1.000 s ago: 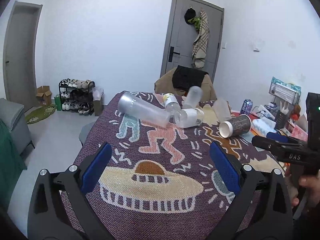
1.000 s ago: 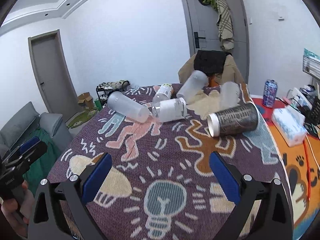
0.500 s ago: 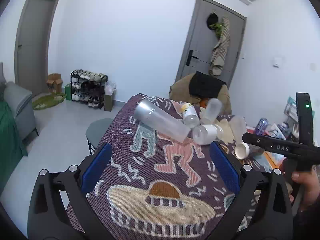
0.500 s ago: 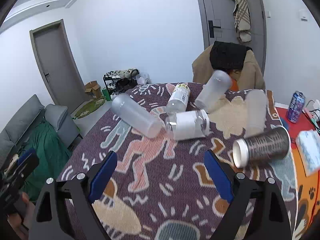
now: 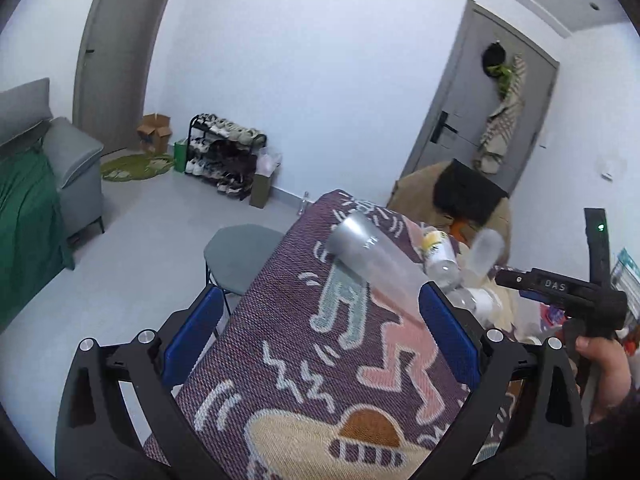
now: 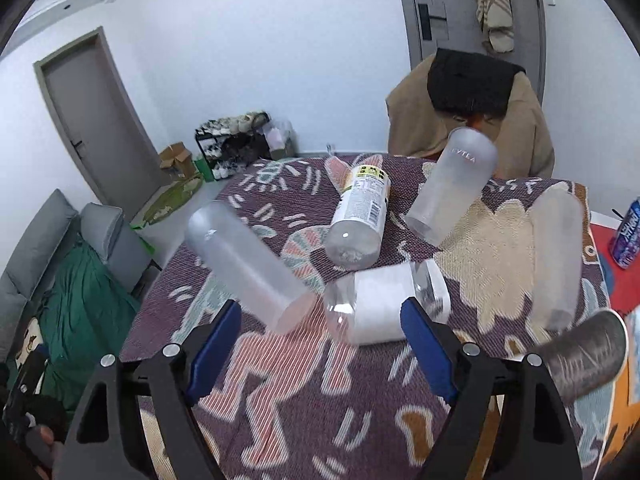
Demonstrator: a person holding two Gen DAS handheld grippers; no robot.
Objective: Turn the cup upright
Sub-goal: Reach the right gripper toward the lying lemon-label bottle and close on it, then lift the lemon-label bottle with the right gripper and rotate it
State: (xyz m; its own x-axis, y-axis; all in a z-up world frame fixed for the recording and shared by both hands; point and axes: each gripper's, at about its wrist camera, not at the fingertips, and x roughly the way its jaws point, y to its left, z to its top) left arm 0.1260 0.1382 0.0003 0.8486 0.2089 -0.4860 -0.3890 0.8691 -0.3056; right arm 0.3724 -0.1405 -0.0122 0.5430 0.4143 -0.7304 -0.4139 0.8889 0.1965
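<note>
Both grippers are hanging wide open with nothing between their blue pads: the left gripper (image 5: pixel 320 334) is hovering over the near left part of the table (image 6: pixel 360 420), and the right gripper (image 6: pixel 320 338) is aiming at the middle of the clutter.

By the look of it, the task is only beginning, since every cup in view is lying on its side on the patterned cloth.

The long frosted cup (image 6: pixel 244 268) is lying nearest the left pad of the right gripper, its mouth pointing toward the camera. Another frosted cup (image 6: pixel 558 256) is lying along the right edge, and a shorter one (image 6: pixel 454 190) is leaning at the far side. A dark patterned cup (image 6: pixel 584 354) is lying at the near right.

Smaller still, a white-wrapped clear cup (image 6: pixel 384 306) is lying just ahead of the right gripper, beside a labelled bottle (image 6: pixel 360 216).

Grasping, turning and setting down are all still left to do.
</note>
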